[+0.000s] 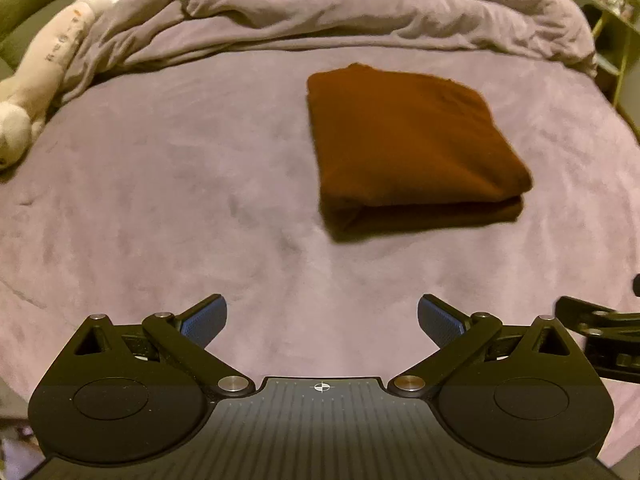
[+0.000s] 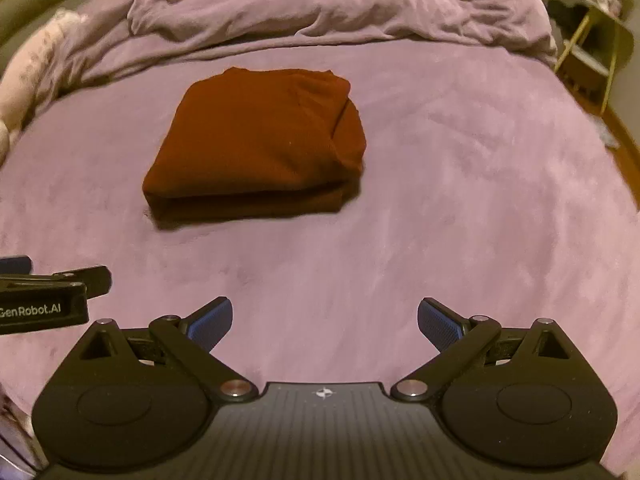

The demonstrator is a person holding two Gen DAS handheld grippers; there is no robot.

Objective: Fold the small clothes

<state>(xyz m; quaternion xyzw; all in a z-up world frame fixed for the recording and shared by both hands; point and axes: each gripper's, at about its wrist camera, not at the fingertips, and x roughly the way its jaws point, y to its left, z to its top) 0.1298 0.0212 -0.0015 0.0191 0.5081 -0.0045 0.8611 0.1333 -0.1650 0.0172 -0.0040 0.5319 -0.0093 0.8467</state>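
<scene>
A rust-brown garment [image 1: 408,148] lies folded into a thick rectangle on the purple bed cover [image 1: 180,184]. It also shows in the right wrist view [image 2: 256,144]. My left gripper [image 1: 322,320] is open and empty, held back from the garment and to its left. My right gripper [image 2: 325,322] is open and empty, held back from the garment and to its right. The right gripper's body shows at the right edge of the left wrist view [image 1: 600,328]. The left gripper's body shows at the left edge of the right wrist view [image 2: 48,296].
A rumpled purple duvet [image 1: 360,4] is bunched along the far side of the bed. A pale plush toy [image 1: 44,68] lies at the far left. A small yellow-framed side table [image 2: 596,44] stands beyond the bed's right edge.
</scene>
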